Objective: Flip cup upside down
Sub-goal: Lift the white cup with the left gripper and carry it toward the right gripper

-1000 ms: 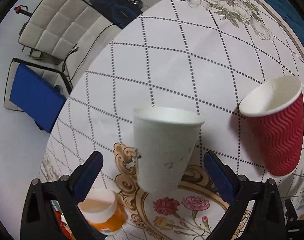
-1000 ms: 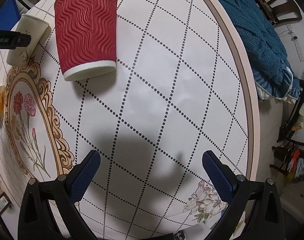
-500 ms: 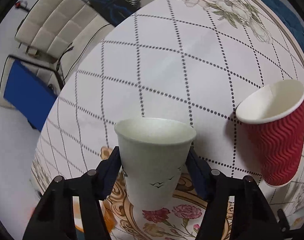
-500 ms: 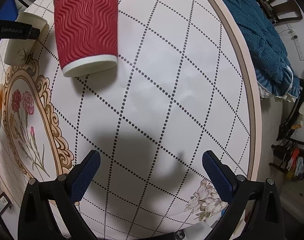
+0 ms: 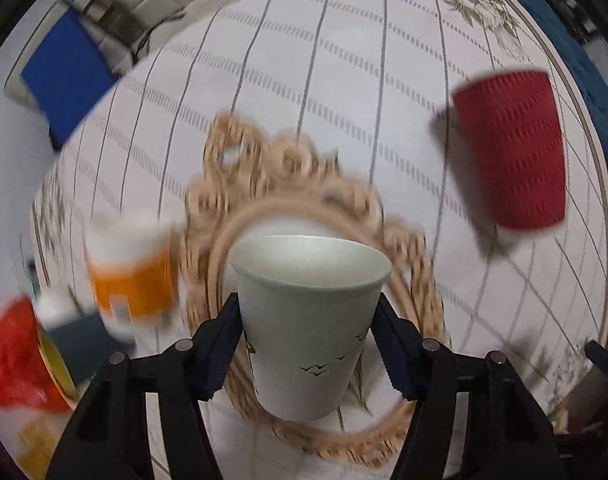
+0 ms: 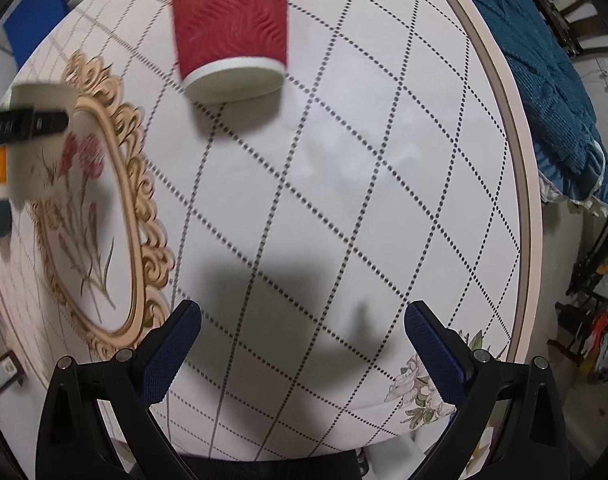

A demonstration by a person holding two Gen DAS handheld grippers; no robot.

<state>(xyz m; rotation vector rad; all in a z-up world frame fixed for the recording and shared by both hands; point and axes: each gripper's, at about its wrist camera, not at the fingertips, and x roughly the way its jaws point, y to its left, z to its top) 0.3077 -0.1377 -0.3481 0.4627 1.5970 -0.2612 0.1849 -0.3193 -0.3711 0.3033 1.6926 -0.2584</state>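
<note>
The round worktop (image 5: 343, 80), under its diamond-dotted cloth with a gold-framed flower print, fills both views. In the left wrist view the red ribbed cup (image 5: 511, 148) stands at about 2 o'clock, mouth toward the worktop, already inverted by the look of it. An orange jar (image 5: 130, 268) with a white lid blurs at 9 o'clock.

The white cup (image 5: 309, 320), with small bird marks, sits at 6 o'clock, mouth up, its wall clamped on both sides by the left gripper (image 5: 309, 344); the fingers (image 5: 220, 348) press its sides. The right gripper (image 6: 302, 344) hangs released over bare cloth, nothing between its fingers, the red cup at its 12 o'clock.

The white cup is gripped and seems lifted over the flower print, but the turn itself is left, then setting it down on its rim.

A second ago the left fingers stood wide on either side of the cup; now they are clenched on it, and the view has swung across the worktop, with heavy blur around.
</note>
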